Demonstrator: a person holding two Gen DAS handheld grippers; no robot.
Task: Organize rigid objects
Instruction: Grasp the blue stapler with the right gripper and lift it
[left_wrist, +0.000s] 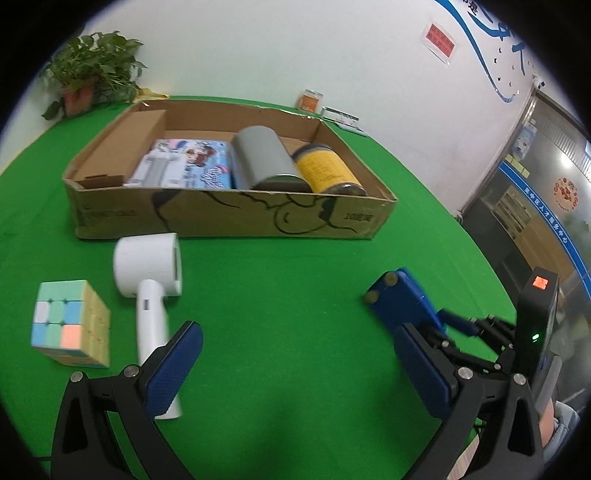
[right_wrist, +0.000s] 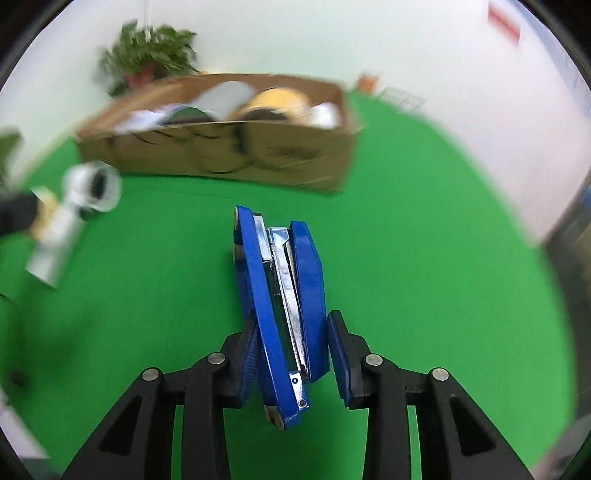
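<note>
The right tool (right_wrist: 291, 354) is clamped on a blue metal stapler (right_wrist: 284, 302); the left tool (left_wrist: 295, 373) gapes empty, a white plastic hairdryer (left_wrist: 151, 295) beside its left finger.

A green-covered table (left_wrist: 295, 288) meets a white wall (left_wrist: 258, 48); perhaps a glazed door (left_wrist: 535, 177) at right.
</note>
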